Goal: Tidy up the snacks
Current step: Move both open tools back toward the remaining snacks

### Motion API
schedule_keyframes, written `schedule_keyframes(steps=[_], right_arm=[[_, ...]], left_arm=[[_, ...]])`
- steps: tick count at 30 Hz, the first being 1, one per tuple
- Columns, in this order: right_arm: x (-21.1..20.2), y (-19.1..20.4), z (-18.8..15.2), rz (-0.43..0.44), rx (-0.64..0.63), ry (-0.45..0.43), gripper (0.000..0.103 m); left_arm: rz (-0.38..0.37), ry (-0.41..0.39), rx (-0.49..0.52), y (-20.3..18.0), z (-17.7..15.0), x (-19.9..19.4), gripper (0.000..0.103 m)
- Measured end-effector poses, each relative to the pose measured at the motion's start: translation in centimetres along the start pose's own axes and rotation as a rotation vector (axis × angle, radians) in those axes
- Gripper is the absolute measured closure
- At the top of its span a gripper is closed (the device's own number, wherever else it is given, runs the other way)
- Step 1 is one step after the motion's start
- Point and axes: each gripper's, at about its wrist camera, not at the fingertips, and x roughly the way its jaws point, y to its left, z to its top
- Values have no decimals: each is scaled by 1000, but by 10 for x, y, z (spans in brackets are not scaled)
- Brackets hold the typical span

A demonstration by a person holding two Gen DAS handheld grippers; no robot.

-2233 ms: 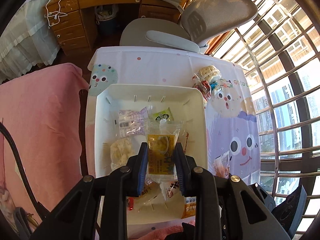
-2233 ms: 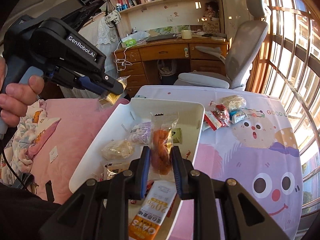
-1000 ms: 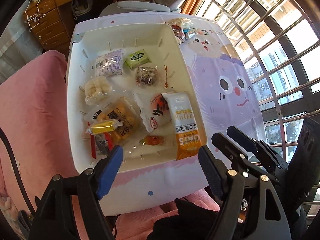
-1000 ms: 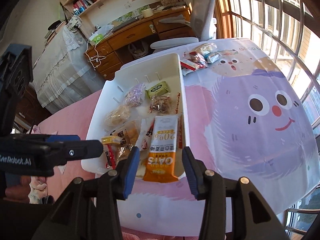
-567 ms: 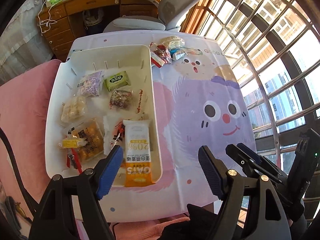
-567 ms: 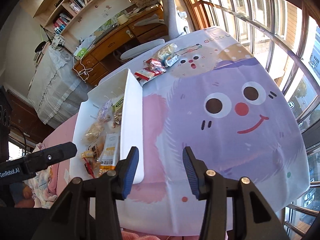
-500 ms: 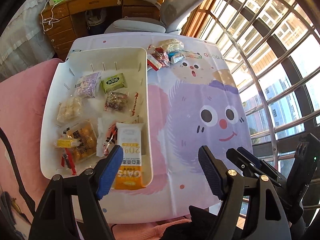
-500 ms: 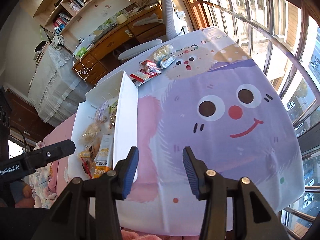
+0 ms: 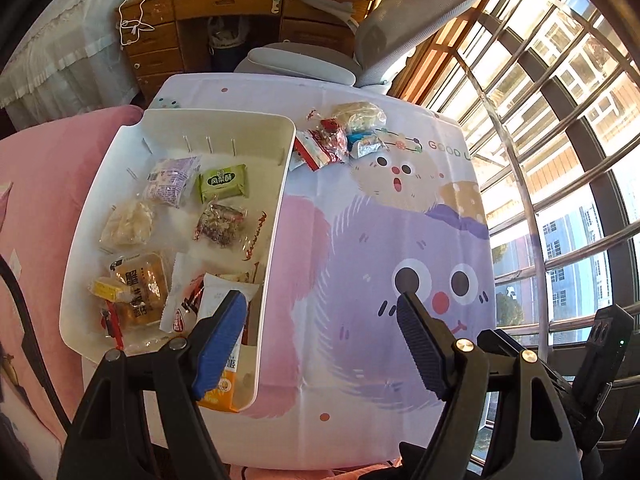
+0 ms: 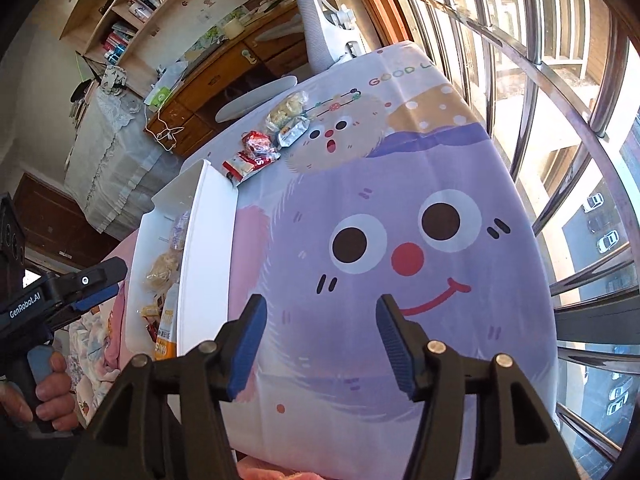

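Both your left gripper (image 9: 320,320) and right gripper (image 10: 318,330) hang wide open, empty — reaching for the loose snack pile (image 9: 340,140) could nudge the white tray (image 9: 276,216) aside

tray (image 9: 276,200): smooth white plastic | tablecloth (image 9: 360,240): printed cloth | desk (image 9: 224,4): wood
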Motion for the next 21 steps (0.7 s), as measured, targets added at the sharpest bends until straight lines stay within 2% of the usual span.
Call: schedule_keyframes(steps=[6, 11, 21], right_arm=[[15, -6, 29, 14, 22, 19, 42], [32, -5, 59, 0, 2, 23, 40], [80, 8, 124, -43, -78, -5, 40]], left_arm=[[35, -14, -6, -2, 39, 9, 27], [33, -16, -7, -4, 80, 27, 26], [37, 28, 64, -19, 157, 78, 26]])
